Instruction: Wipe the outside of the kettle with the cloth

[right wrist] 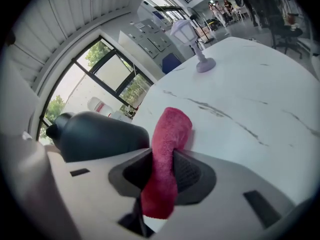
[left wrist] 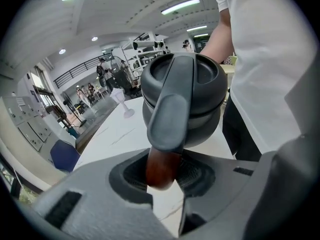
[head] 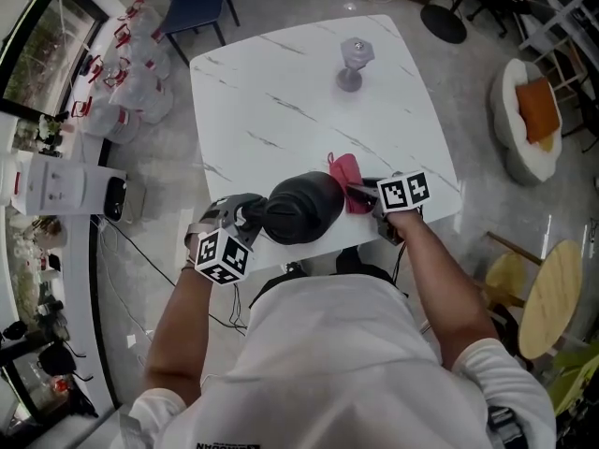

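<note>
Gripping: left gripper (left wrist: 162, 176) on matte dark-grey kettle (left wrist: 200, 84) wood-tipped handle (left wrist: 167, 119) | right gripper (right wrist: 159, 176) clamps red cloth (right wrist: 170, 134)

We see bright, even indoor light: ceiling strips (left wrist: 180, 6) glare (nearly blown out), a window (right wrist: 107, 76) glows, the white desk (head: 281, 101) shines; fisheye edges curve into black.

White tee (head: 328, 344) — left claw (left wrist: 163, 178), right claw (right wrist: 160, 176) grey, prob. plastic.

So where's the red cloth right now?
In the head view the cloth is right of the kettle, by the near edge of the table, clamped in the right tool.
</note>
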Action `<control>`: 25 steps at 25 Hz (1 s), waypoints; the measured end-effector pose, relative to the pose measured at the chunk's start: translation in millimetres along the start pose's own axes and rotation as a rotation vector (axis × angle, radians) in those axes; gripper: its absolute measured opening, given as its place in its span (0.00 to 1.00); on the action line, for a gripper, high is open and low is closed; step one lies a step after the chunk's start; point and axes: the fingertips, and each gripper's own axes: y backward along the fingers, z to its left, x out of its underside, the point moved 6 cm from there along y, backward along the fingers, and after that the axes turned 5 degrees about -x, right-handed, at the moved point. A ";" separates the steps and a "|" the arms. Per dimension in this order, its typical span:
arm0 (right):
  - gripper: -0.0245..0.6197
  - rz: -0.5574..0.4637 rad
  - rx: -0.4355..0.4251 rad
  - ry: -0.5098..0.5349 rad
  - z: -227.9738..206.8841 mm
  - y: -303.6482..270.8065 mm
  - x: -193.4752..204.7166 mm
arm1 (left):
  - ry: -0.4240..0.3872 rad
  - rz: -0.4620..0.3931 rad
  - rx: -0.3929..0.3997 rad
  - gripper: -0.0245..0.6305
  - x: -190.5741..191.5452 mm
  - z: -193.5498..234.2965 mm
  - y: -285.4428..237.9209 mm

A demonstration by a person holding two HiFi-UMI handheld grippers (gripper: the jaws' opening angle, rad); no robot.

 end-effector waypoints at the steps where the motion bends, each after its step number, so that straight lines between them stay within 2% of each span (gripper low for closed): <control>1: 0.22 -0.008 0.001 0.009 1.7 3.1 -1.8 | -0.013 0.000 -0.001 0.21 -0.6 -0.2 0.1; 6: 0.22 -0.096 -0.035 0.073 26.5 24.9 -27.8 | -0.077 -0.006 -0.010 0.21 -2.9 -0.5 0.8; 9: 0.22 -0.145 -0.108 0.119 57.0 43.9 -49.3 | -0.122 -0.008 -0.016 0.21 -6.7 -2.7 1.5; 11: 0.22 -0.145 -0.189 0.155 82.4 53.7 -61.7 | -0.156 -0.009 -0.020 0.21 -11.9 -4.1 2.3; 15: 0.22 -0.033 -0.347 0.264 136.7 56.6 -72.5 | -0.219 -0.013 -0.025 0.21 -21.7 -5.5 3.5; 19: 0.22 0.109 -0.447 0.380 182.0 44.7 -66.7 | -0.272 -0.022 -0.027 0.21 -28.4 -5.7 3.5; 22: 0.22 0.172 -0.419 0.452 191.4 31.8 -65.2 | -0.314 -0.030 -0.028 0.21 -35.3 -5.0 3.9; 25: 0.22 0.188 -0.380 0.454 182.4 24.9 -71.0 | -0.357 -0.035 -0.025 0.21 -38.8 -4.8 2.0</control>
